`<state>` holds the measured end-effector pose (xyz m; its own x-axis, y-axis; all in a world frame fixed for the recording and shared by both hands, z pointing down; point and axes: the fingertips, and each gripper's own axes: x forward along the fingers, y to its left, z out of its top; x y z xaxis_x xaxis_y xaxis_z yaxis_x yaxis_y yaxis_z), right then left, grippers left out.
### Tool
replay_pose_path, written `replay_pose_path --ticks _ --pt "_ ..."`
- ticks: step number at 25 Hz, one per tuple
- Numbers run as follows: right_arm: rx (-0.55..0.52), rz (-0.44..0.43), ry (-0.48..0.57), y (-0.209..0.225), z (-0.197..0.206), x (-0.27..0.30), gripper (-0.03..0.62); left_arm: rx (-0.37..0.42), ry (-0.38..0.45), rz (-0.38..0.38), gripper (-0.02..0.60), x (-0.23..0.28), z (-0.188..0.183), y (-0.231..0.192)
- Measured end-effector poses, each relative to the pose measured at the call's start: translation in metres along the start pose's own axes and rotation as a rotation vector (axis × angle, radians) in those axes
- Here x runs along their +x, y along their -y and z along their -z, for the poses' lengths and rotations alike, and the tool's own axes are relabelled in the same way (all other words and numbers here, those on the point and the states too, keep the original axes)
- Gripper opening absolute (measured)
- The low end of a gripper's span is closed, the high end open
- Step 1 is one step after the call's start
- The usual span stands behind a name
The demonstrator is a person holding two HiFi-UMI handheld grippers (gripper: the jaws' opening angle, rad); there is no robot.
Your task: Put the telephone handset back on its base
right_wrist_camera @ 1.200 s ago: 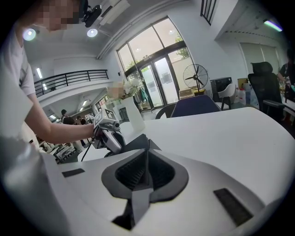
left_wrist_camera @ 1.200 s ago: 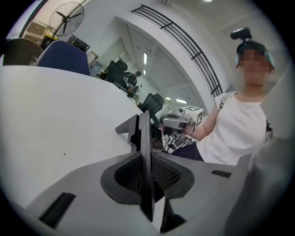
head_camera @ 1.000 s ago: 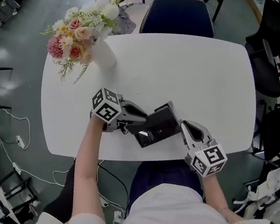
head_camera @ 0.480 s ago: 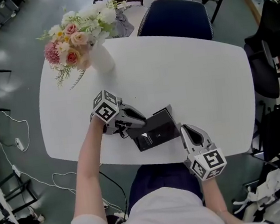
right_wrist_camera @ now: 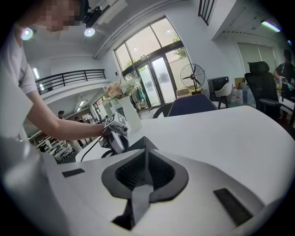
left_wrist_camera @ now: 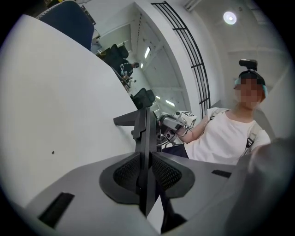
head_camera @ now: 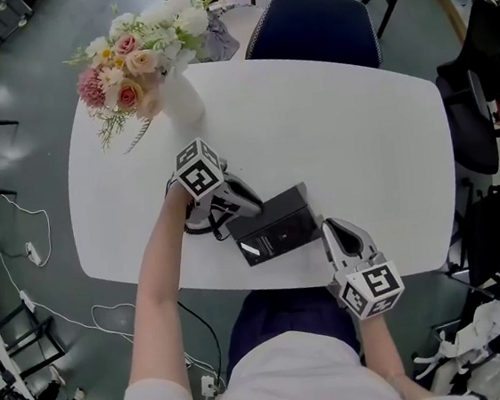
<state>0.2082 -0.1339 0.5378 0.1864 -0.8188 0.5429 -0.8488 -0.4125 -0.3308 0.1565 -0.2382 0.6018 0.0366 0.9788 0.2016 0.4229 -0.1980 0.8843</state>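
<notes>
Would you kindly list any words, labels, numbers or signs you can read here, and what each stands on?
No readable text anywhere.
Telephone: a small white mark, too small to read.
Cube on the left gripper and cube on the right gripper: square patterns only, no letters.

"What sort of room is it?"

"A large hall with a grey floor (head_camera: 28, 103). Loose cables (head_camera: 30, 254) trail across it on the left."

"And the furniture?"

"A white bench (head_camera: 359, 137) with rounded corners. A blue chair (head_camera: 315, 26) is drawn up at its far side, and a vase of flowers (head_camera: 149, 64) stands at the far left corner."

"What about the light?"

"Daylight comes through tall glazed doors (right_wrist_camera: 154, 76). Ceiling spots (right_wrist_camera: 89, 32) glow above a railed balcony (right_wrist_camera: 69, 77), and a standing fan (right_wrist_camera: 192, 76) is near the glass."
</notes>
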Motion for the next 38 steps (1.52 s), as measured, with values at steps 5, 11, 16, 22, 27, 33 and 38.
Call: replay_pose_path --ticks 5,11,16,22,27,33,38 --pt "-0.014 -0.018 0.01 -0.004 -0.005 0.004 0.043 0.02 0.017 -0.064 0.094 0.0 0.0 0.001" --pt "-0.03 -0.03 0.016 -0.009 -0.005 0.001 0.043 0.114 0.066 -0.401 0.265 -0.014 0.0 -0.016" --pt "-0.061 -0.057 0.033 -0.018 -0.009 0.0 0.043 0.202 0.242 -0.677 0.262 -0.043 -0.008 -0.007" --pt "-0.109 -0.112 0.025 -0.036 -0.007 -0.005 0.044 0.282 0.567 -0.935 0.242 -0.067 -0.01 0.046" --pt "-0.151 -0.149 0.05 -0.052 -0.012 -0.01 0.044 0.27 0.676 -1.11 0.222 -0.069 0.015 0.08" --pt "-0.19 -0.174 0.081 -0.065 -0.012 -0.027 0.044 0.297 0.768 -1.252 0.216 -0.054 0.034 0.128" --pt "-0.234 -0.196 0.089 -0.082 -0.004 -0.048 0.044 0.29 0.951 -1.372 0.216 -0.057 0.056 0.167"
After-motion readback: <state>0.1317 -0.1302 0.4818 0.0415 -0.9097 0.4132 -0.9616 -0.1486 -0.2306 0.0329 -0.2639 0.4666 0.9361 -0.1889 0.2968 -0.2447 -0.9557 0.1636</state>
